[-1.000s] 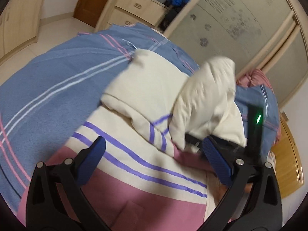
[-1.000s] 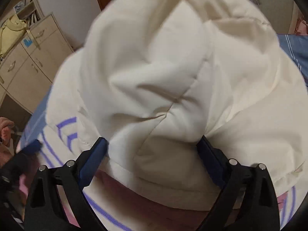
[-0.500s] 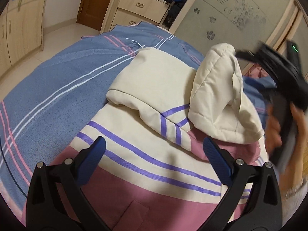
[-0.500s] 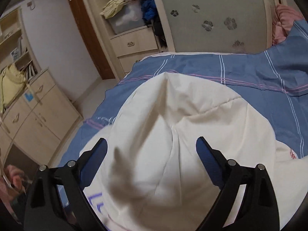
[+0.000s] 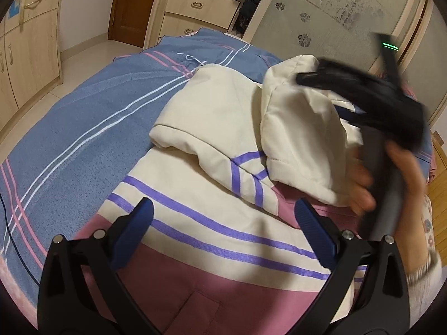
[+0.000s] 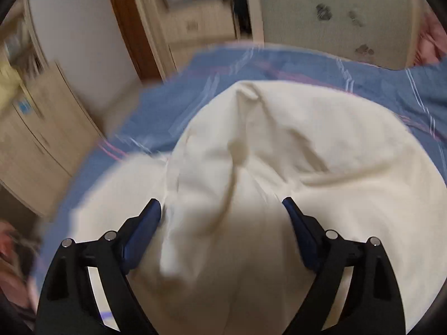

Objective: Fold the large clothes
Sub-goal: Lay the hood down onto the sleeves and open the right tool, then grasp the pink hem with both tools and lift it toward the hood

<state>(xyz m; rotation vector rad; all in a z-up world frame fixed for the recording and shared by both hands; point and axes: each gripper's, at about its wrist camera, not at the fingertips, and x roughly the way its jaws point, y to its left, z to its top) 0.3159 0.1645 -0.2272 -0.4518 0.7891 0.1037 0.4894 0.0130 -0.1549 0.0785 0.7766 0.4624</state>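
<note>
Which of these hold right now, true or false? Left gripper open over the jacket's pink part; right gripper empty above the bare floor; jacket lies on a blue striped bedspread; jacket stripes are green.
1. The left gripper is open over the pink part of the jacket. True.
2. The right gripper hangs above bare floor. False: its open jaws straddle the jacket's cream fabric.
3. The jacket lies on a blue striped bedspread. True.
4. The jacket's stripes are green. False: they are purple.

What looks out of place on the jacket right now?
The cream sleeve lies bunched across the jacket rather than flat, cuff near the purple stripes. The right tool straddles it, open.
</note>
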